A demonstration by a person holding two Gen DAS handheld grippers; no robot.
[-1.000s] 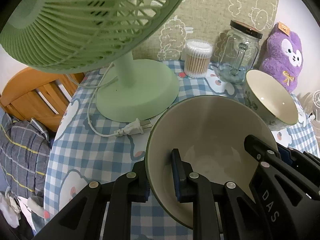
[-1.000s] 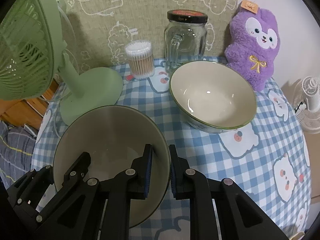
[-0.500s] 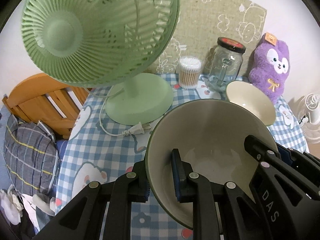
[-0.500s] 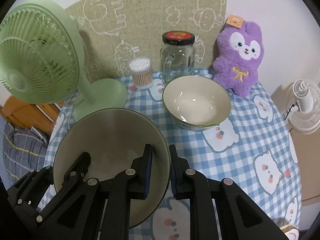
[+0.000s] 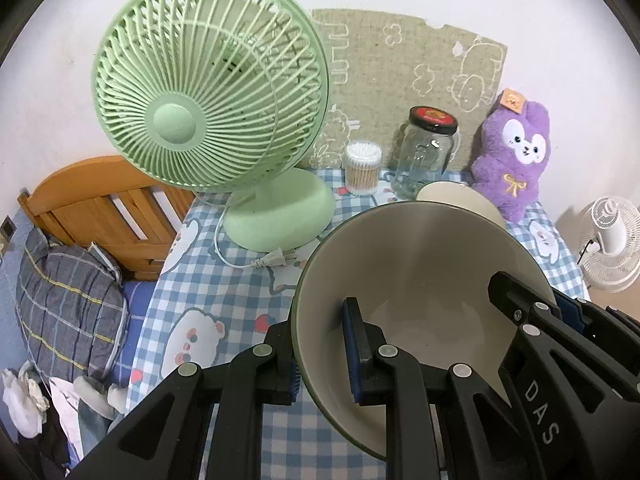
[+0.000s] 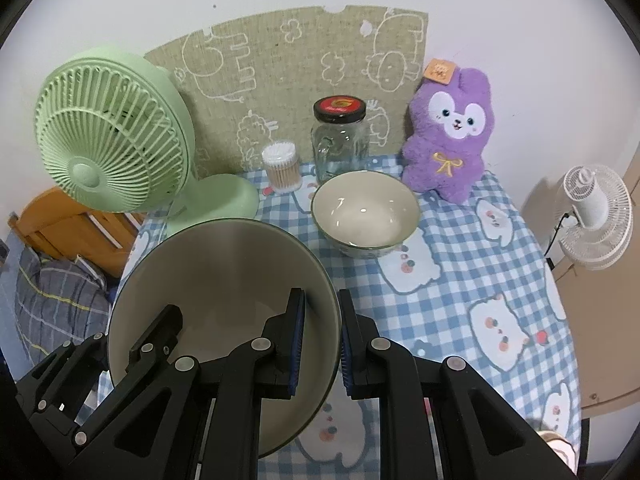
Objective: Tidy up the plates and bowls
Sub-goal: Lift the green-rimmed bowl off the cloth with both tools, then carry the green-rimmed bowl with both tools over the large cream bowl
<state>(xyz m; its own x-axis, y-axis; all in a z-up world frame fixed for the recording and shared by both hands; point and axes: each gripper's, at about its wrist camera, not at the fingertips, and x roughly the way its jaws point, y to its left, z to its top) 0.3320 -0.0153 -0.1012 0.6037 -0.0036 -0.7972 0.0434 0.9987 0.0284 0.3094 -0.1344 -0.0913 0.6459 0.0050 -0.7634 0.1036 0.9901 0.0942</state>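
- Large bowl (image 6: 224, 280) — you hold it by the rim from both sides, lifted clear of the checked tablecloth (image 6: 460, 280).
- Your left gripper (image 5: 320, 356) is clamped on its left rim; your right gripper (image 6: 320, 344) is clamped on its right rim, one pad inside, one outside.
- Small bowl (image 6: 365, 213) — it sits on the cloth beyond.
- Behind it stand the green fan (image 6: 112, 136), cotton swabs (image 6: 281, 168), glass jar (image 6: 340, 140) and purple plush (image 6: 450, 136).
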